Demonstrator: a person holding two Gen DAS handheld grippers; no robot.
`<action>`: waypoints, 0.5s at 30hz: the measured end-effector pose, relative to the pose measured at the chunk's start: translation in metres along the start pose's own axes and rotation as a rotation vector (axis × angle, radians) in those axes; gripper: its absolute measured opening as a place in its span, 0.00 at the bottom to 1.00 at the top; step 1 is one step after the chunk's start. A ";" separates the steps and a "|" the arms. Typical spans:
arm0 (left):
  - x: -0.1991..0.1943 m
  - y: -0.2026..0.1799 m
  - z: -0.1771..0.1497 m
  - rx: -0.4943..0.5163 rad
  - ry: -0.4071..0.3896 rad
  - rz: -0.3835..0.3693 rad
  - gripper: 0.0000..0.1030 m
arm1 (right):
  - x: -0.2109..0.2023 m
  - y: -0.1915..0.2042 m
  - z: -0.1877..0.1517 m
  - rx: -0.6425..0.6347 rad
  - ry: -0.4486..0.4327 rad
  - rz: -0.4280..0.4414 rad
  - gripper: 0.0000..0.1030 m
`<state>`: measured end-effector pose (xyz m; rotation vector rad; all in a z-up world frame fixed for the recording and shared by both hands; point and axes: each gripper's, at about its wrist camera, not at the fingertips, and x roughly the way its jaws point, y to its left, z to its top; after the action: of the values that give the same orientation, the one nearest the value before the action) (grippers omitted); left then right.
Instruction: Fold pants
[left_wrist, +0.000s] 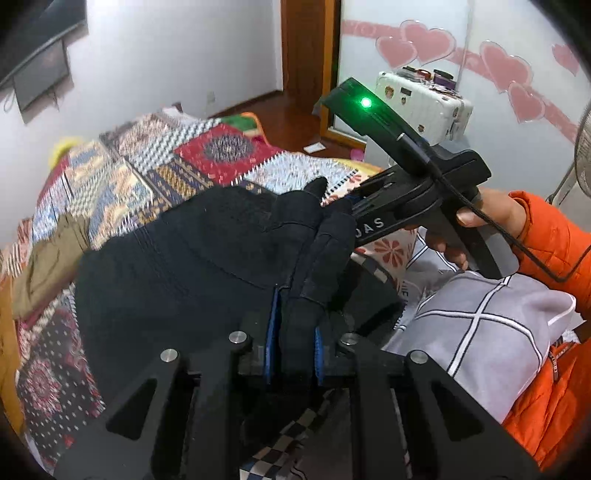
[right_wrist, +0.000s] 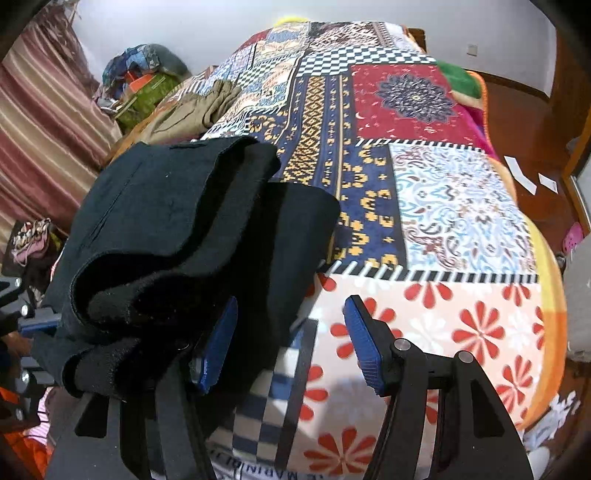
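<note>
left gripper fingers clenched on black pants edge, right gripper fingers released, pants at 9 o'clock, bare bed toward 1 o'clock

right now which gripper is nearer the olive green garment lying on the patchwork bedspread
Left. The left gripper, shut on the black pants, sits on the side where the olive green garment lies; the right gripper is open, farther across the pants.

Around us, a bedroom

We see a patchwork blanket covering the bed, an olive garment lying on it, a white suitcase and striped curtains.
</note>
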<state>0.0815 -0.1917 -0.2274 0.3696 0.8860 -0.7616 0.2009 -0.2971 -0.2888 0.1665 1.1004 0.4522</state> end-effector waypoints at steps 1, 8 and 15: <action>0.001 0.002 0.000 -0.014 0.001 -0.008 0.14 | 0.001 0.001 0.002 0.000 0.000 0.006 0.55; 0.007 0.022 0.007 -0.093 0.003 -0.019 0.17 | 0.016 0.004 0.029 -0.023 0.008 0.029 0.54; 0.017 0.056 0.017 -0.191 0.009 0.022 0.19 | 0.040 0.016 0.066 -0.078 0.018 0.019 0.51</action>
<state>0.1384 -0.1710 -0.2316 0.2133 0.9531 -0.6492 0.2701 -0.2593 -0.2860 0.1043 1.0977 0.5142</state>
